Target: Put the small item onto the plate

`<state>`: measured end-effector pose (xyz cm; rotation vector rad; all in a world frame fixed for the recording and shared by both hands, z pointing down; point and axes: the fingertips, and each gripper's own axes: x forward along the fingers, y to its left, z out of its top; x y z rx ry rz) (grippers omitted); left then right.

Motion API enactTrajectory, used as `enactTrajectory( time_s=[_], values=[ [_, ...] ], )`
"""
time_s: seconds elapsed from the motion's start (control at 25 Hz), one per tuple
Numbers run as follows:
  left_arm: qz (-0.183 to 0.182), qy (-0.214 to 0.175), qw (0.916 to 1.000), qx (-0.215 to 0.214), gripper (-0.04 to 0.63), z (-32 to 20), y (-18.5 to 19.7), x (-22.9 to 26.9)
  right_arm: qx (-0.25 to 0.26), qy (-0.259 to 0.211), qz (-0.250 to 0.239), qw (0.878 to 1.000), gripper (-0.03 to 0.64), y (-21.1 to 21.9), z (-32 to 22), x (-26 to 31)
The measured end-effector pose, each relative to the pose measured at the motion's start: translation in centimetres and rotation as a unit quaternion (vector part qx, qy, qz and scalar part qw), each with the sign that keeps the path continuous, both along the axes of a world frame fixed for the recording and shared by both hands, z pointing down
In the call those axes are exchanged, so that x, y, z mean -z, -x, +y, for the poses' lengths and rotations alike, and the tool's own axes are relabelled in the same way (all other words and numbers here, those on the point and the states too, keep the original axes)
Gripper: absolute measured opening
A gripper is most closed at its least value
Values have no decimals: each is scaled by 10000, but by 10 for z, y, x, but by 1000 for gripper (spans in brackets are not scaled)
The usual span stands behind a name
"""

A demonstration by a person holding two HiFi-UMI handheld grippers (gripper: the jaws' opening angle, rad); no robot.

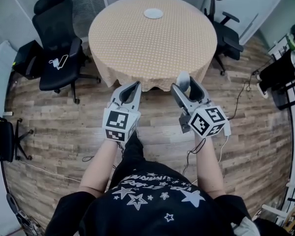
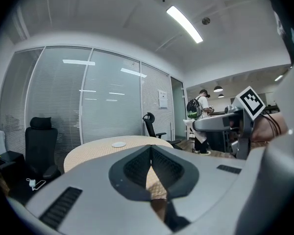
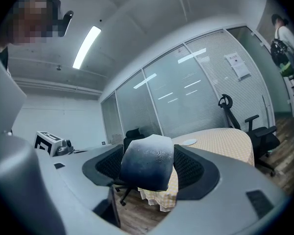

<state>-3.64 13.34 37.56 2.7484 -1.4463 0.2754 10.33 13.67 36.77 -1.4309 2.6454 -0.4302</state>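
**While the right claw [image 1: 186, 84] grips the small item [image 1: 183, 79], the plate [image 1: 153, 13] lies far off**

Seen from the head view, both claws hang over the floor at the near edge of the round, cloth-covered bench [image 1: 152, 43]. The left claw [image 1: 131, 87] is clenched on nothing. The white plate sits near the bench's far edge, well apart from the grey, rounded item.

From the left gripper view, the left claw's tips meet with nothing between them.

From the right gripper view, the item [image 3: 147, 161] fills the gap between the pads, and the plate [image 3: 189, 142] shows beyond, to the right.
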Motion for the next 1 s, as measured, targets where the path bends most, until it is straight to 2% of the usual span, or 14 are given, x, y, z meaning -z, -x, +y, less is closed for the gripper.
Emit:
enactTrajectory(
  time_s=[0.44, 0.72, 0.84, 1.0],
  values=[
    [-32, 19, 9996, -267, 8, -108, 29, 6, -249, 79, -88, 9996, 314, 29, -103, 6],
    [-19, 50, 9993, -382, 8, -169, 64, 7, -342, 153, 74, 9993, 314, 59, -162, 10],
    [114, 156, 9991, -389, 8, -195, 81, 5, -376, 142, 175, 9990, 314, 71, -183, 12],
    [52, 139, 9985, -524, 8, -216, 92, 1, -551, 177, 188, 9981, 314, 76, -198, 8]
  ],
)
